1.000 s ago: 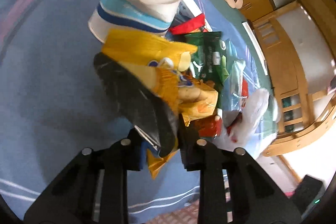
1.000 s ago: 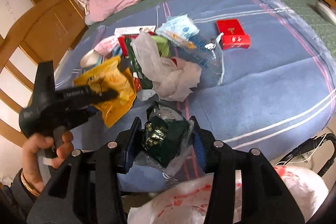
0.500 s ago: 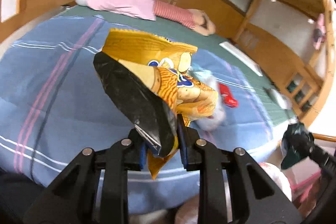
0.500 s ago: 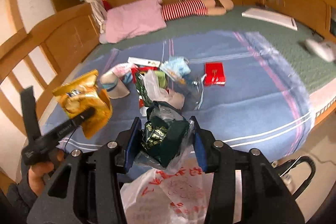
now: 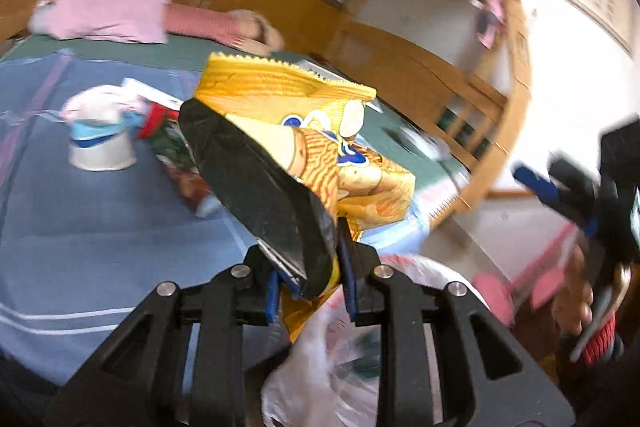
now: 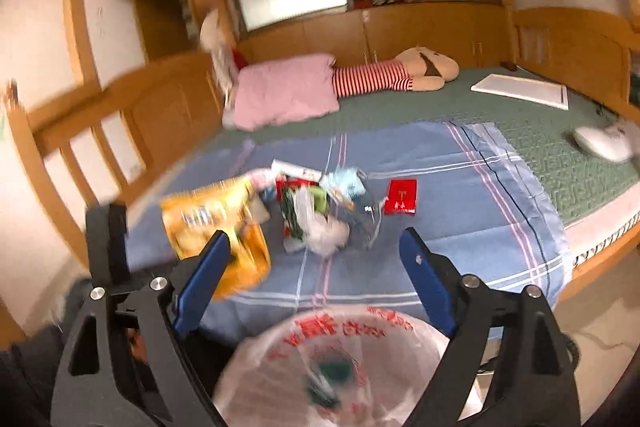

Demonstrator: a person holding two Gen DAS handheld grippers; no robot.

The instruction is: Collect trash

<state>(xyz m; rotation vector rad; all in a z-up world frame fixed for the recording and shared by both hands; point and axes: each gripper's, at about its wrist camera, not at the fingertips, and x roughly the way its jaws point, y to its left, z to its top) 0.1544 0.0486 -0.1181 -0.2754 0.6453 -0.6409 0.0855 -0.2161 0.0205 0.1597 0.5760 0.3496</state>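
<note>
Left gripper [image 5: 308, 291] clamps the yellow snack bag [image 5: 320, 131] above the white plastic bag [image 6: 332, 367]; right gripper [image 6: 316, 275] opening wide, nothing between its jaws, over that bag.

The lower end of the yellow snack bag [image 5: 304, 131] is hidden between the pads of the left gripper [image 5: 306, 291]. The white plastic bag [image 6: 332, 367] is blurred and cut off by the bottom edge; a dark green shape inside it cannot be identified. The trash pile [image 6: 320, 211] on the blue blanket [image 6: 460, 211] is too small to sort fully. The right gripper [image 5: 568, 195] is motion-blurred in the left view.
</note>
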